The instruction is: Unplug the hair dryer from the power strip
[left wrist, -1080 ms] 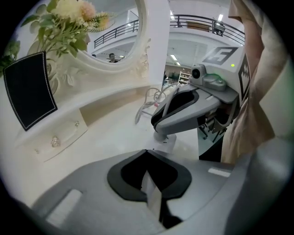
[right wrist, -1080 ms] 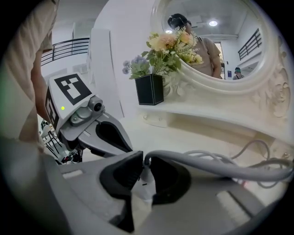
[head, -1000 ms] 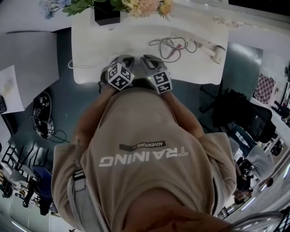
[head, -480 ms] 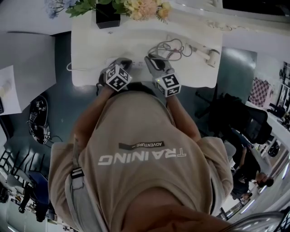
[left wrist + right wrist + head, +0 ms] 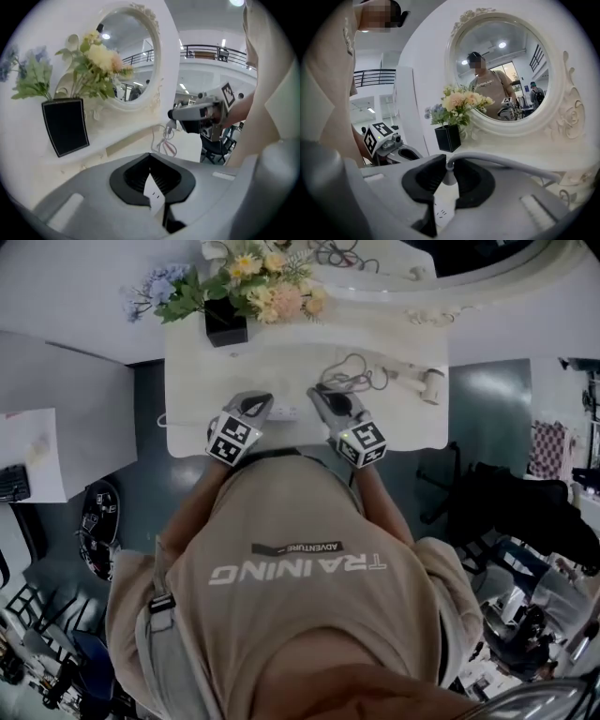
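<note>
The white hair dryer (image 5: pixel 433 381) lies at the right end of the white vanity table (image 5: pixel 394 432), its cord (image 5: pixel 352 371) in a loose tangle beside it. My right gripper (image 5: pixel 447 177) is shut on a white plug (image 5: pixel 449 178), and a grey cord (image 5: pixel 501 160) runs off to the right from it. The power strip (image 5: pixel 439 212) shows its slots just below the plug; I cannot tell whether the prongs are in. My left gripper (image 5: pixel 154 194) pinches a white piece with socket slots, the power strip (image 5: pixel 155 199). In the head view the strip (image 5: pixel 284 412) sits between both grippers.
A black vase of flowers (image 5: pixel 227 324) stands at the table's back left. An oval mirror (image 5: pixel 506 70) with an ornate white frame rises behind the table. A dark office chair (image 5: pixel 506 493) is on the floor to the right. The table's near edge is right under my hands.
Both grippers have risen and moved forward from the table's near edge to over the tabletop. They have also spread a little apart.
</note>
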Demonstrator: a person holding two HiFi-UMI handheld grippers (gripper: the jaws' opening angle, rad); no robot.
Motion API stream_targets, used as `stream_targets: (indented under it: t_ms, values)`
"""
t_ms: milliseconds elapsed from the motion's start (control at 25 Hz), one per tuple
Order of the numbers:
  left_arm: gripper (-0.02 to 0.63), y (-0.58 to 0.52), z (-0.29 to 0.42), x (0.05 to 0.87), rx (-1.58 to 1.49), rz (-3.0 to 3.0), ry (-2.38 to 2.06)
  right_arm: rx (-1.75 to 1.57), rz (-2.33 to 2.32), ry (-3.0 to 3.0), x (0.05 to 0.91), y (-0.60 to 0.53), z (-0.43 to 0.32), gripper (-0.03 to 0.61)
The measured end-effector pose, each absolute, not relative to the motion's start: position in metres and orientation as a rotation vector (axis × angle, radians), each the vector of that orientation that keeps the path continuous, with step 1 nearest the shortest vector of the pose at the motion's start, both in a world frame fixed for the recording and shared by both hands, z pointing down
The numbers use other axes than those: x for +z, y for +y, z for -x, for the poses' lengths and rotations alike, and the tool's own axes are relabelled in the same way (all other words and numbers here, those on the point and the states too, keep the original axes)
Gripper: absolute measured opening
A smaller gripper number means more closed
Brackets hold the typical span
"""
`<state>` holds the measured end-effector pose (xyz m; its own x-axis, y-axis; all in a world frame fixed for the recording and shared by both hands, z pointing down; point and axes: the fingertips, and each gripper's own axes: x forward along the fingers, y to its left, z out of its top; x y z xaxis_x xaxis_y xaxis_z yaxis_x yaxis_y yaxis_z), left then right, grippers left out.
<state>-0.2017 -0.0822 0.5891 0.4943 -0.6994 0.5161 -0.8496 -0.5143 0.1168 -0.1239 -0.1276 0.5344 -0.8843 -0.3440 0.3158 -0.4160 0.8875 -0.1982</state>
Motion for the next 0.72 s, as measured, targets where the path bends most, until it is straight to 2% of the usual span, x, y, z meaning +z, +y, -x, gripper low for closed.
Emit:
stream_targets:
  t_ms: [320, 720]
  values:
    - [0.002, -0.084, 0.23, 0.505, 0.447, -2.455, -1.486, 0.342, -0.521, -2.88, 0.49, -0.13, 0.12, 0.057]
    - [0.002, -0.081, 0.261, 0.456, 0.099, -2.419, -1.615, 0.26, -0.467, -2.936, 0.459, -0.133, 0.125, 0.057]
